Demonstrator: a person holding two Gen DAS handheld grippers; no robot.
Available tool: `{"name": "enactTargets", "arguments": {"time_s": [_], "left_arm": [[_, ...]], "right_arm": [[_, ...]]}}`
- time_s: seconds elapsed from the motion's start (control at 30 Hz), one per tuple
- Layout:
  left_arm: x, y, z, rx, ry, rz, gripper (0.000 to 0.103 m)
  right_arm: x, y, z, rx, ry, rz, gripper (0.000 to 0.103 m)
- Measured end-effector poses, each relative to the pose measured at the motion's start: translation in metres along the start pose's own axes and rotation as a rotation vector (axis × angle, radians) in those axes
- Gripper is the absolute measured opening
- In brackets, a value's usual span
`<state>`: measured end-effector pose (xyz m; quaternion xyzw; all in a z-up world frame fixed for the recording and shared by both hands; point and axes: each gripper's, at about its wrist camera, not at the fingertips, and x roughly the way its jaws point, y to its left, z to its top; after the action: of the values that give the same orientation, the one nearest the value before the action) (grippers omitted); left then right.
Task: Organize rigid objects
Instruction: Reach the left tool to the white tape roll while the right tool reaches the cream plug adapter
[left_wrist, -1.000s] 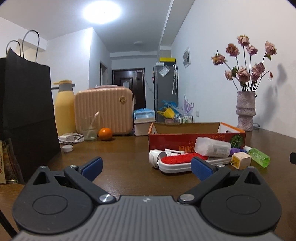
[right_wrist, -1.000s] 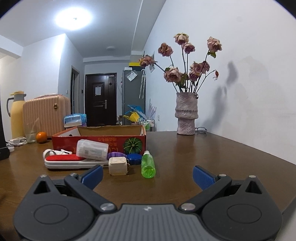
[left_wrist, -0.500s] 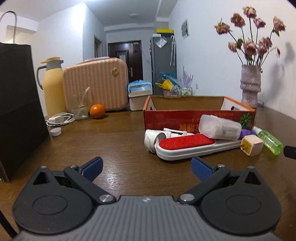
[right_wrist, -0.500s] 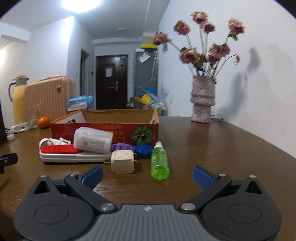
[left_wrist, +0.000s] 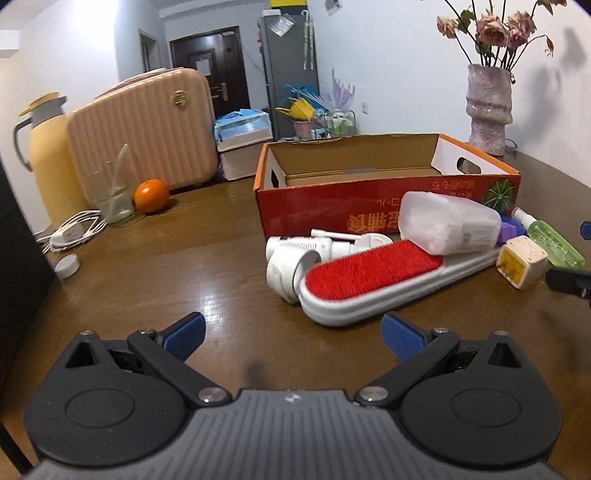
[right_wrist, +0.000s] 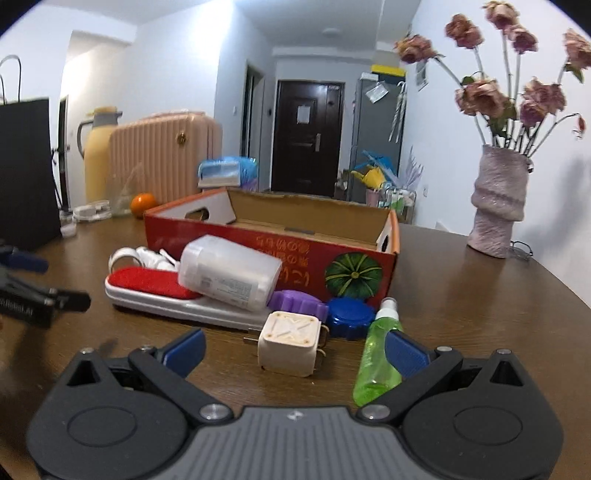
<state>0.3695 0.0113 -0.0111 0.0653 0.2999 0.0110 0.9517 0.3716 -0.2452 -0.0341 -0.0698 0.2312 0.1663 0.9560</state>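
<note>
None of the items is boxed yet; the red cardboard box (left_wrist: 388, 195) appears empty, though its floor is only partly seen. Left to right in front of it, on the table (left_wrist: 166, 258):
- white roller piece (left_wrist: 288, 271)
- red lint brush (left_wrist: 373, 275)
- translucent container (right_wrist: 229, 275), lying on the brush
- purple cap (right_wrist: 295, 302)
- cream plug adapter (right_wrist: 290, 343)
- blue cap (right_wrist: 347, 317)
- green spray bottle (right_wrist: 378, 354)

Left gripper (left_wrist: 291, 334): fingers wide, holding nothing. Right gripper (right_wrist: 295, 349): the same, nearest the adapter.
</note>
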Motion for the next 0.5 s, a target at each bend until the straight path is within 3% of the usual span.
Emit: {"name": "enactTargets", "arguments": {"time_s": [0.3, 0.5], "left_arm": [[0.032, 0.003, 0.028, 0.085, -0.026, -0.029, 0.103], [0.058, 0.027, 0.033, -0.037, -0.006, -0.155, 0.103]], "right_arm": [[0.042, -0.005, 0.012, 0.091, 0.169, 0.036, 0.103], [0.053, -0.008, 0.016, 0.083, 0.168, 0.058, 0.103]]}}
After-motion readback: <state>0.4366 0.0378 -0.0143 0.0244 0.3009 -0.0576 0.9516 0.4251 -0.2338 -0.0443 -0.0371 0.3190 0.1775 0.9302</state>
